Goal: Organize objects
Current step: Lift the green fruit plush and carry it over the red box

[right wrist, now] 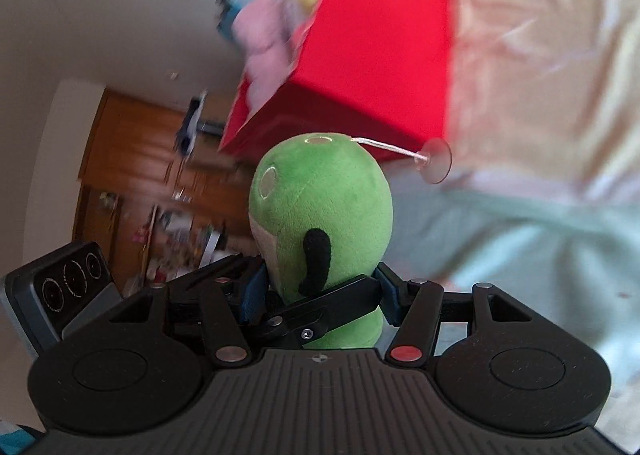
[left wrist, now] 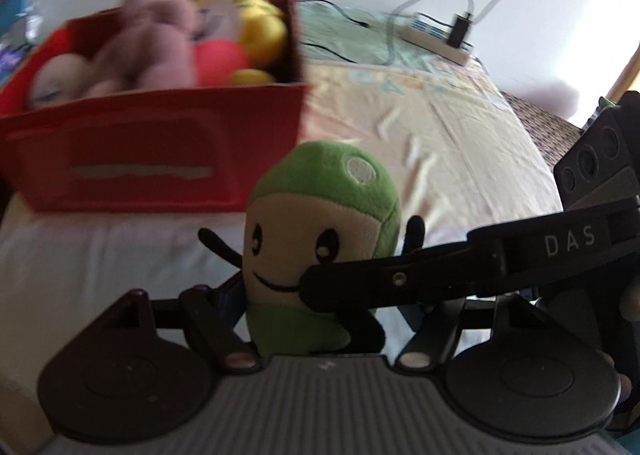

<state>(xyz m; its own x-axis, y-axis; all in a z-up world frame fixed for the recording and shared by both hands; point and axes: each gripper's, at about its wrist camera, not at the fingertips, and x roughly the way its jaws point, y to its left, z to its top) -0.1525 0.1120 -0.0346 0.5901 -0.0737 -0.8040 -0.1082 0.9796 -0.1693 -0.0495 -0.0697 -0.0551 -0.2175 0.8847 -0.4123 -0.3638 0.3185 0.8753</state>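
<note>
A green and cream plush toy (left wrist: pixel 320 215) with a smiling face and thin black arms stands upright close to both cameras. My left gripper (left wrist: pixel 320 303) is shut on its lower body. In the right wrist view, my right gripper (right wrist: pixel 320 295) is also shut on the green plush toy (right wrist: pixel 320 207), seen from behind, blue pads (right wrist: pixel 253 295) pressed to its sides. A black finger (left wrist: pixel 400 275) of the right gripper crosses in front of the toy's face. A clear suction cup (right wrist: pixel 436 161) hangs from its head. Behind stands a red fabric box (left wrist: pixel 152 135), also seen tilted (right wrist: pixel 376 55), filled with pink, yellow and red plush toys (left wrist: pixel 160 43).
The box sits on a bed with a pale patterned sheet (left wrist: pixel 440 143). A white power strip (left wrist: pixel 436 39) with cables lies at the far edge by the wall. A wooden cabinet (right wrist: pixel 132 159) with clutter stands beyond the bed. A camera block (left wrist: pixel 592 163) rides on the right gripper.
</note>
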